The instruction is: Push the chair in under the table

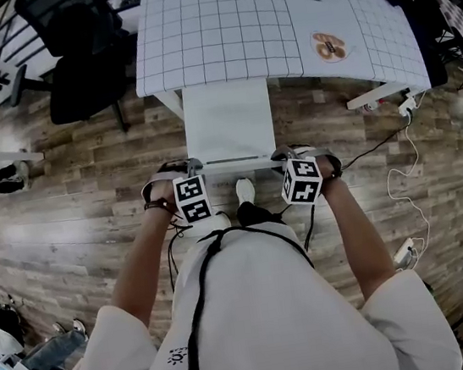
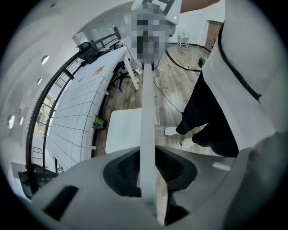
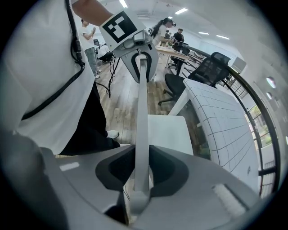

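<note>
The white chair stands in front of me, its seat partly under the table with the grid cloth. Both grippers clamp the thin top edge of its backrest. My left gripper holds the left end and my right gripper the right end. In the left gripper view the backrest runs straight out between the jaws of the left gripper, with the seat and table to its left. The right gripper pinches the backrest the same way, with the seat beside it.
A black office chair stands at the table's left end. White table feet, cables and a power strip lie on the wood floor to the right. My shoe is just behind the chair.
</note>
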The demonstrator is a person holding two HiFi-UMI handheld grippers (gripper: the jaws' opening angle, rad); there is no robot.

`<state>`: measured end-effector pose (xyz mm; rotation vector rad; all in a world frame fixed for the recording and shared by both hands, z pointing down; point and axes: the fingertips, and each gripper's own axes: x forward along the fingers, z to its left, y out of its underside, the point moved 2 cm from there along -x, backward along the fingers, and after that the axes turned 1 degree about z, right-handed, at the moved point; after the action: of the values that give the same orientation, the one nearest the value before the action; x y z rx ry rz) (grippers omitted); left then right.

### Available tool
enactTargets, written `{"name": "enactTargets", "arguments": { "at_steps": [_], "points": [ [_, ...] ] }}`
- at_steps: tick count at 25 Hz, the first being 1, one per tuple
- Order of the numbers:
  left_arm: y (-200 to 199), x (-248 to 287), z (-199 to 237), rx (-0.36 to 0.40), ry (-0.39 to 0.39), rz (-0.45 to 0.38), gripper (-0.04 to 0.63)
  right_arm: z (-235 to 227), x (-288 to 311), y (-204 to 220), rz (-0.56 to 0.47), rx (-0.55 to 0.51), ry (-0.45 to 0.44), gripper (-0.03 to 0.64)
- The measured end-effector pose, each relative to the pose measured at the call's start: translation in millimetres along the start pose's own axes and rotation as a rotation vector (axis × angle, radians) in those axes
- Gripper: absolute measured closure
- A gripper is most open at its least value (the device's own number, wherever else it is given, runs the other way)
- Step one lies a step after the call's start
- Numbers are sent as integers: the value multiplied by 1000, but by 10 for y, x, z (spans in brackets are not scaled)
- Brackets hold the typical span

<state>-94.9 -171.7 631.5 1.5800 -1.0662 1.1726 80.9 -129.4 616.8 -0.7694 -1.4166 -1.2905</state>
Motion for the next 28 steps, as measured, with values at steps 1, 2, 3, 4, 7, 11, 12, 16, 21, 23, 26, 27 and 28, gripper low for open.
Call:
{"name": "enactTargets", "arguments": {
  "at_steps": [1, 2, 3, 4, 7, 11, 12, 16, 21, 23, 26, 27, 28],
  "points": [
    [-3, 7, 37, 0, -3, -1, 497, -38, 2, 3, -2, -2, 0, 526],
    [-4, 13, 78, -1, -6, 0, 497, -78, 4, 5, -5, -4, 0, 526],
    [-5, 20, 119, -2, -7, 1, 495, -119, 5, 7, -7, -6, 0, 528],
    [-8, 26, 161, -3, -8, 2, 495, -162, 5, 10, -9, -7, 0, 528],
    [-11, 44, 295, -7, -7, 6, 494, -303, 11, 12, -12, -12, -5, 528],
    [-9, 69, 497, -11, -15, 10, 490, -495, 18, 13, -26, -18, -6, 529],
    [-10, 77, 562, -13, -19, 10, 489, -559, 21, 15, -27, -20, -5, 529],
    [-6, 125, 808, -17, -26, 9, 487, -820, 54, 18, -27, -25, -1, 529],
    [2, 158, 1110, -15, -27, 4, 489, -1135, 82, 6, -21, -25, 0, 529],
    [14, 174, 1213, -12, -27, 2, 489, -1242, 99, -1, -20, -24, -2, 529],
    [36, 205, 1347, -14, -17, -1, 489, -1376, 127, -15, -17, -19, -6, 529],
    [41, 212, 1390, -15, -13, -2, 490, -1417, 133, -18, -16, -19, -10, 529],
    [45, 218, 1438, -15, -13, -3, 490, -1463, 137, -21, -16, -19, -12, 529]
  ]
}}
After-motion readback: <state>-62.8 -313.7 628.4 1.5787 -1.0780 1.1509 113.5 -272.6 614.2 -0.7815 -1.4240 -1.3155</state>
